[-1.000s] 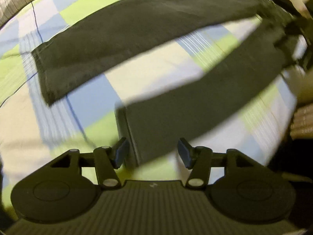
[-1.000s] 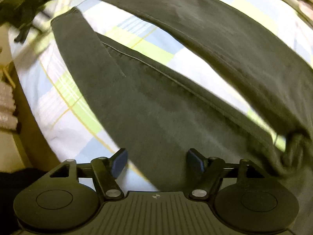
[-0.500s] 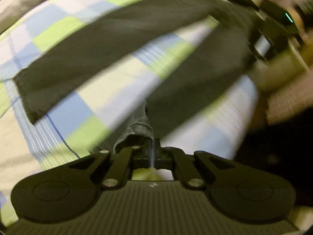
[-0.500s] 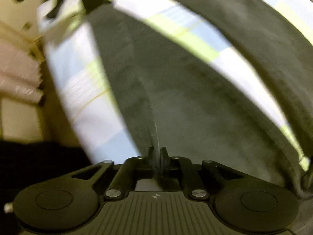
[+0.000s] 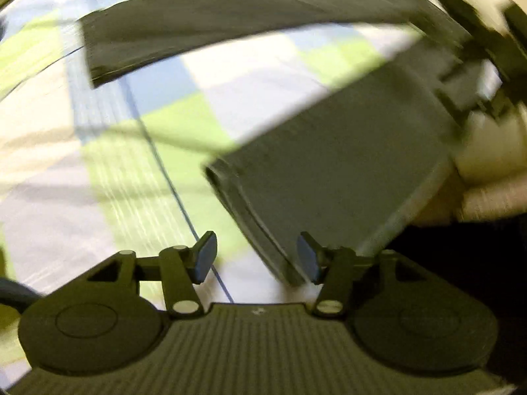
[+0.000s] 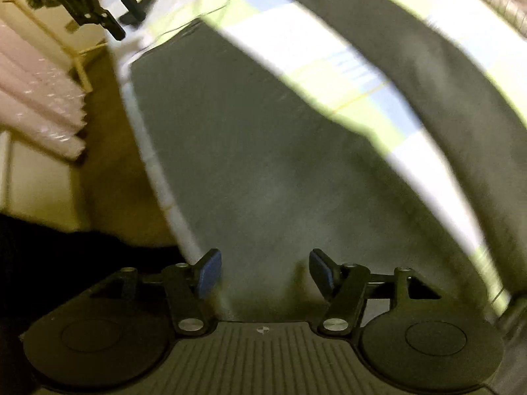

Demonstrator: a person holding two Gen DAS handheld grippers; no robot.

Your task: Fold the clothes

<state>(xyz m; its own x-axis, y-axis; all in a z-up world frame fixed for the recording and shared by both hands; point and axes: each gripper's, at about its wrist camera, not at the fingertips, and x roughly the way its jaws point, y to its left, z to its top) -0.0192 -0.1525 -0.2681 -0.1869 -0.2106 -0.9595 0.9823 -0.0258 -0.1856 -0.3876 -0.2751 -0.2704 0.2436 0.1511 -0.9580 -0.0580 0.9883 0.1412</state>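
Note:
Dark grey trousers lie spread on a checked bedsheet (image 5: 270, 75). In the left wrist view the near leg (image 5: 346, 171) ends in a hem just ahead of my left gripper (image 5: 257, 258), and the far leg (image 5: 230, 16) crosses the top. The left jaws are opening; the hem's corner lies between them near the right pad (image 5: 308, 260), which does not press on it. In the right wrist view my right gripper (image 6: 265, 273) hangs over the wide part of the same leg (image 6: 250, 164). Its jaws are opening too, with cloth below the gap and nothing pinched.
The bed's edge (image 6: 148, 131) runs close along the left of the near leg, with yellowish floor and pale stacked slats (image 6: 36, 98) beyond it. The left gripper (image 6: 95, 3) shows at the top left of the right wrist view. More checked sheet (image 5: 98, 181) lies left of the hem.
Both grippers stood open a second ago, then shut on the near trouser leg, and now stand open again with the cloth let go. The leg lies nearer the bed's edge.

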